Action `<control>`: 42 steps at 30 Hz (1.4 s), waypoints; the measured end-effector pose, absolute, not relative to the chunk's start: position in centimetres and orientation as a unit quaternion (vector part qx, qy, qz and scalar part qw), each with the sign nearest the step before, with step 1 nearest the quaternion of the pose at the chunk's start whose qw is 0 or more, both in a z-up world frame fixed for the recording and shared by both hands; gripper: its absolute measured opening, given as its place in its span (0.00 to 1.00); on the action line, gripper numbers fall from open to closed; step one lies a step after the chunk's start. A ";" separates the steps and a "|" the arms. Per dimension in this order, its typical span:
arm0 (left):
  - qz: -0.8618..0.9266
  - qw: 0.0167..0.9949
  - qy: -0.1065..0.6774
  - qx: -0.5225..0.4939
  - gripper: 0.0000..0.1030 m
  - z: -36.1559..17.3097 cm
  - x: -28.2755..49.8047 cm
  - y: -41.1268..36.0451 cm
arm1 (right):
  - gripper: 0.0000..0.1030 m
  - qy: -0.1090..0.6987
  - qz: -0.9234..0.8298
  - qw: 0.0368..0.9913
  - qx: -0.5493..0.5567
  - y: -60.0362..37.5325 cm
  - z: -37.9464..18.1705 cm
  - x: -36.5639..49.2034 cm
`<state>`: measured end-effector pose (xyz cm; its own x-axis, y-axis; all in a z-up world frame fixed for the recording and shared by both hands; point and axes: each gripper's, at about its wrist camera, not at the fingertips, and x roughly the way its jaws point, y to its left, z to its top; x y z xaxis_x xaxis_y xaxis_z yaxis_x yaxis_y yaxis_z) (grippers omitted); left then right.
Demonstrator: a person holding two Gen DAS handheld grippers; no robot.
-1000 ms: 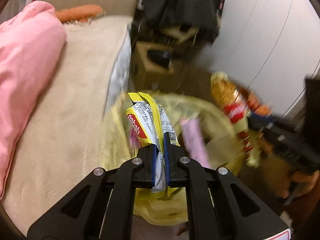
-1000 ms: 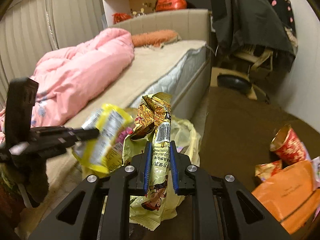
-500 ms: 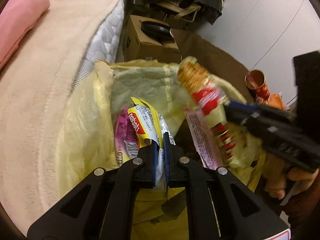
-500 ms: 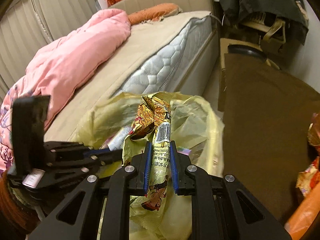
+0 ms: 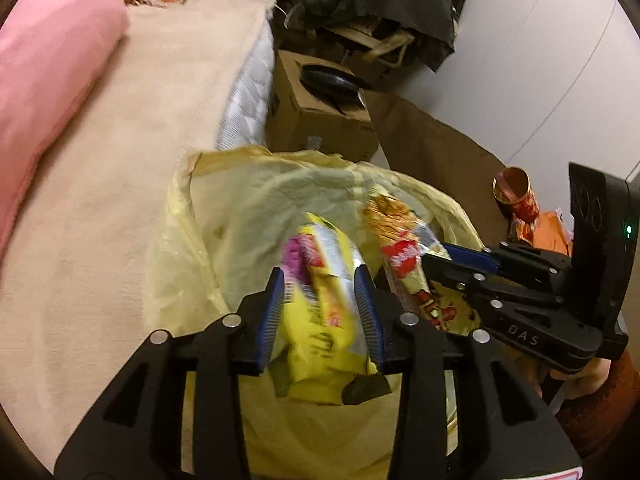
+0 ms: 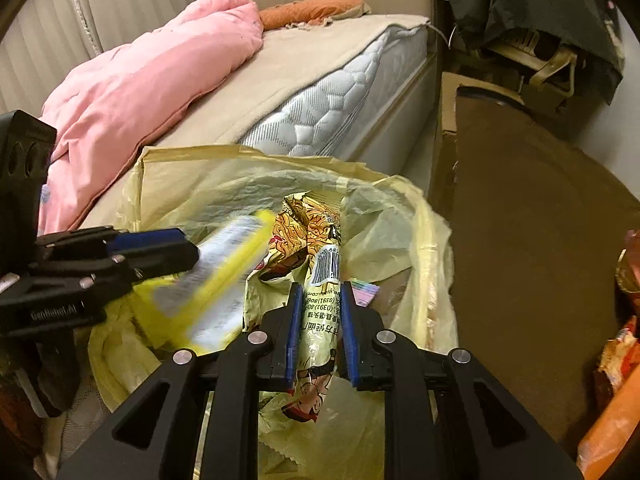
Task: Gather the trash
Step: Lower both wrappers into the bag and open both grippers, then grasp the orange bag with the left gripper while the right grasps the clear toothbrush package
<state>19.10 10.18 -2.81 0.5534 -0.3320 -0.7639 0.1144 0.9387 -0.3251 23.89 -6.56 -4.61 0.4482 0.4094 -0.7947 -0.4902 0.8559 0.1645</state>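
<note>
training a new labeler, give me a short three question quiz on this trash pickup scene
1. True or false: both tools are over the open yellow trash bag.
2. What lies between the pads of the left tool? A) an orange pillow B) a yellow snack wrapper C) a red cup
3. Which bedding is piled on the bed beside the bag?

Key
1. True. The right tool is there as well, its jaws opening around the noodle wrapper.
2. B, the yellow snack wrapper; the jaws are opening.
3. The pink blanket.
</note>
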 end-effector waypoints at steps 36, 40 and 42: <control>-0.272 0.892 0.361 -0.029 0.42 4.1 14.7 -11.7 | 0.64 0.330 0.007 0.944 0.005 -36.6 3.4 10.4; -0.300 0.883 0.360 -0.021 0.42 3.6 15.4 -14.8 | 0.64 0.332 -0.029 0.943 0.009 -39.1 2.2 9.0; -0.306 0.881 0.361 -0.017 0.42 3.3 15.7 -16.0 | 0.64 0.337 -0.028 0.941 0.012 -39.7 1.7 9.0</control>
